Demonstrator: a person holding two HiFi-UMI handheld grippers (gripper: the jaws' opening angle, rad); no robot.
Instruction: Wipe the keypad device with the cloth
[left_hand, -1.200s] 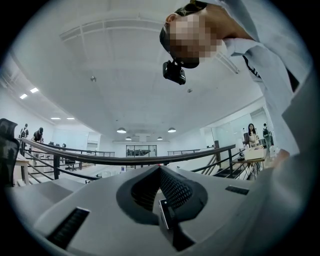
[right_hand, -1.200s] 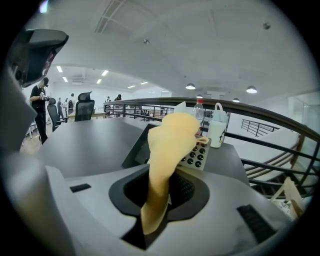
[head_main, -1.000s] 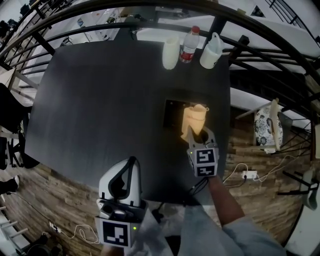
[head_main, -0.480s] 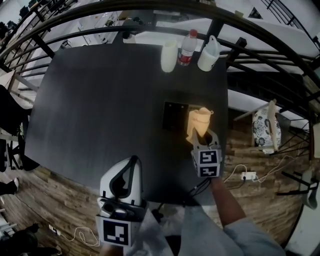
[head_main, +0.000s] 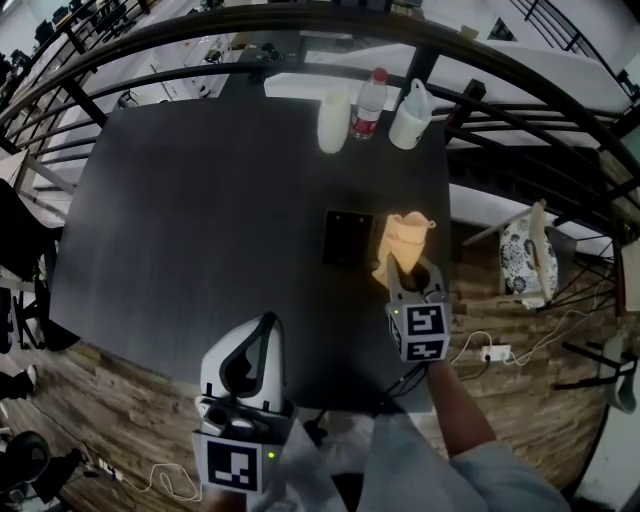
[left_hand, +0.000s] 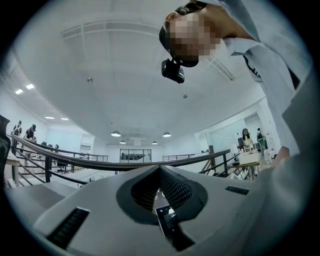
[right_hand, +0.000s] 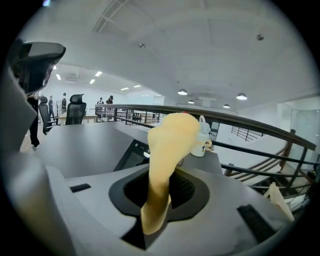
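1 flat black keypad device (head_main: 348, 238) right of middle, long side up-down | 1 soft yellow cloth (head_main: 405, 236) just right of it, clamped in right gripper's (head_main: 404, 268) fingers | left gripper's (head_main: 263, 324) fingers together, empty | top: white cup (head_main: 333, 121), red-capped bottle (head_main: 368, 103), white jug (head_main: 408, 113)

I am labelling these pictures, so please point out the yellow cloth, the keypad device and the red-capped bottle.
yellow cloth (head_main: 407, 238): head view, middle of the bunched fabric.
keypad device (head_main: 347, 238): head view, centre of its dark top face.
red-capped bottle (head_main: 367, 106): head view, on its labelled body.
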